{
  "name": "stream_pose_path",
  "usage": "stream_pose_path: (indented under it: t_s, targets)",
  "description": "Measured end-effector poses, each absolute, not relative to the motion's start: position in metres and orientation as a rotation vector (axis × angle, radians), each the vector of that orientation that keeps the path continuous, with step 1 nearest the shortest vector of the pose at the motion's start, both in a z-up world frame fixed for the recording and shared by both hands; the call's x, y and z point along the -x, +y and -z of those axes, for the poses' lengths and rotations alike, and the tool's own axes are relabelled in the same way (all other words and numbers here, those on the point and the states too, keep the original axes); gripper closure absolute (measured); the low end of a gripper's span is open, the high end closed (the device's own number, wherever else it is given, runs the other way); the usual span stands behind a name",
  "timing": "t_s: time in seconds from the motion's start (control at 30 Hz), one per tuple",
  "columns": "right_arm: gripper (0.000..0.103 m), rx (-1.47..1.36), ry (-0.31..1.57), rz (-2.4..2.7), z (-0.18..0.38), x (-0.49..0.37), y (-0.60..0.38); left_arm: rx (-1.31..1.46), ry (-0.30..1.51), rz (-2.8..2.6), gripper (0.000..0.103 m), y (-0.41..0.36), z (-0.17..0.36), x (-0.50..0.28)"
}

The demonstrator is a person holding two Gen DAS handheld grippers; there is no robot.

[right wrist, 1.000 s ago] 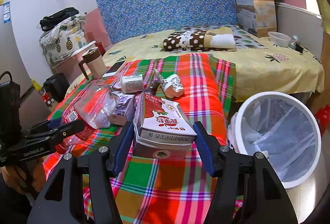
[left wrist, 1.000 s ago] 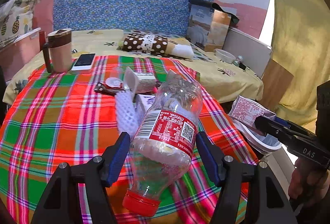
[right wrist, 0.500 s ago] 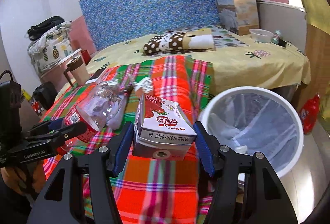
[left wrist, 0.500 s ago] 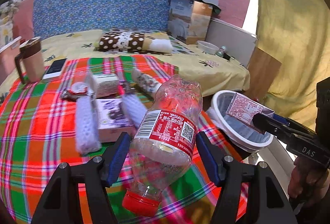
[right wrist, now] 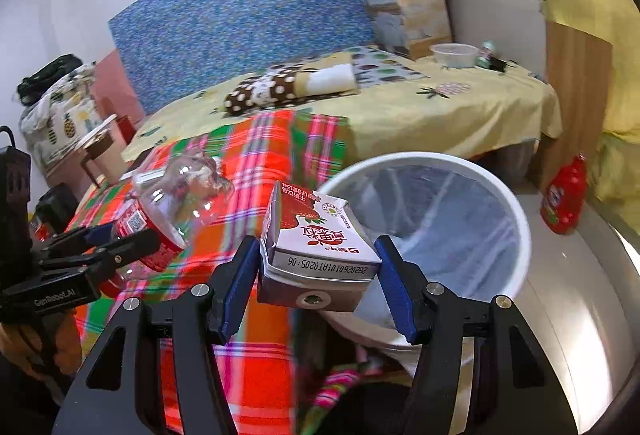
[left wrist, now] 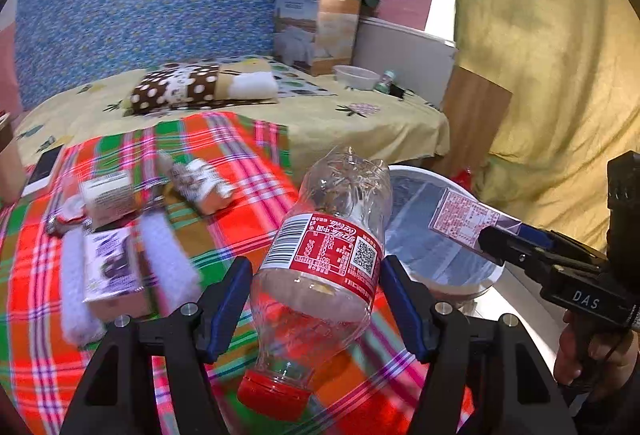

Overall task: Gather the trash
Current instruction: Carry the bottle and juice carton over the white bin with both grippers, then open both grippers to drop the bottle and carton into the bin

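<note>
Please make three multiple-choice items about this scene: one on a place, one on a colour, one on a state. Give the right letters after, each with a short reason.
1. Where is the carton in the right gripper?
A. flat on the plaid cloth
B. in the air at the near rim of the bin
C. on the pillow

2. What colour is the bottle's cap?
A. red
B. blue
C. white

3. How is the left gripper?
A. open and empty
B. shut on a phone
C. shut on the bottle

Answers:
1 B, the carton is held up at the white rim of the bin.
2 A, the cap on the bottle is red.
3 C, both blue fingers press the sides of the bottle.
</note>
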State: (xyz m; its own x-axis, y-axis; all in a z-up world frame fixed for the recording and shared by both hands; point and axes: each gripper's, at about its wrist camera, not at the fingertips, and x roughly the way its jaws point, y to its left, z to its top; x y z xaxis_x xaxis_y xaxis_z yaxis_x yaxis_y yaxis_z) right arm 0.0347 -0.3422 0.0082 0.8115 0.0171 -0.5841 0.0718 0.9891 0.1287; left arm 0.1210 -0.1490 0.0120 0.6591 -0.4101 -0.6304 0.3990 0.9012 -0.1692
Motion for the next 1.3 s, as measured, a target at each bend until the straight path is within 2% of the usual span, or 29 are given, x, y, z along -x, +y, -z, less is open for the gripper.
stream_pose_path:
  t_s: [0.7,1.3]
  targets:
    - [0.043,-0.168,0.711,0.155,0.012,-0.033,-0.381,-0.059,0.794,0.600,0.037,-0.237,0.017,-0.156]
    - [0.042,-0.164,0.780,0.167,0.019,-0.039,-0.389,-0.048,0.783,0.640,0.036,-0.253,0.018,-0.168]
